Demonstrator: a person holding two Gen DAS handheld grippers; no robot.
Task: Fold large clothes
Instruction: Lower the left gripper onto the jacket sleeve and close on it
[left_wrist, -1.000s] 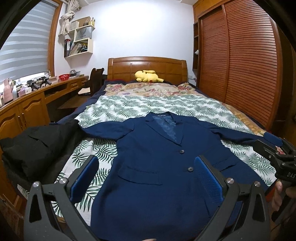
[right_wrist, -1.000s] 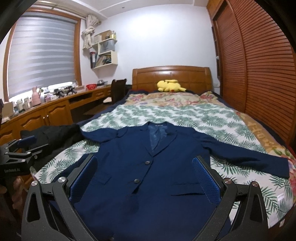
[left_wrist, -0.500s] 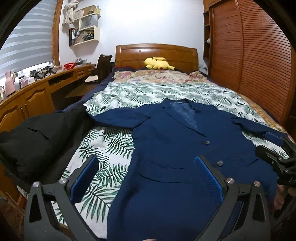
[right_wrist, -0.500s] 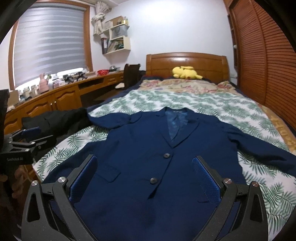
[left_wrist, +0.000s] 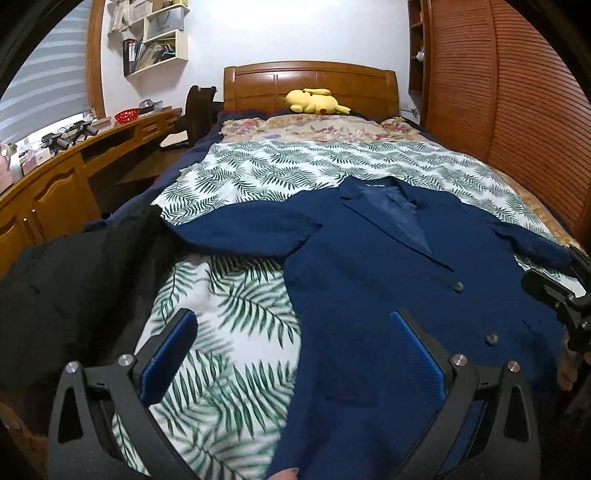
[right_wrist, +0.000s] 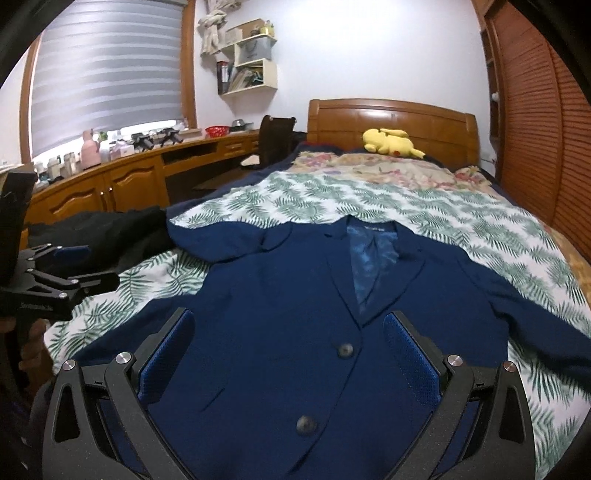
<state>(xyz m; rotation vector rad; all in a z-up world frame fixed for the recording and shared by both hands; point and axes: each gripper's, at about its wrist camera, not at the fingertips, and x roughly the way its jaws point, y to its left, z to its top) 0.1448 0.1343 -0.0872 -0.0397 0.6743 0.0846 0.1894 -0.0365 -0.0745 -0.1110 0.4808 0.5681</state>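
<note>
Two grippers hang over the near end of the navy jacket (right_wrist: 295, 295), both with jaws wide apart and gripping nothing. The left gripper (left_wrist: 291, 354) straddles the jacket's left hem edge, one finger over bare leaf-print bedspread (left_wrist: 229, 332); the right gripper (right_wrist: 288, 354) sits above its buttons (right_wrist: 345, 350). White lettering on the left gripper's side (too blurred to read) shows in the right wrist view. Left of the jacket lies a black garment (left_wrist: 74, 280). Beyond the jacket's collar the bedspread lies open up to a yellow plush toy (left_wrist: 314, 100).
</note>
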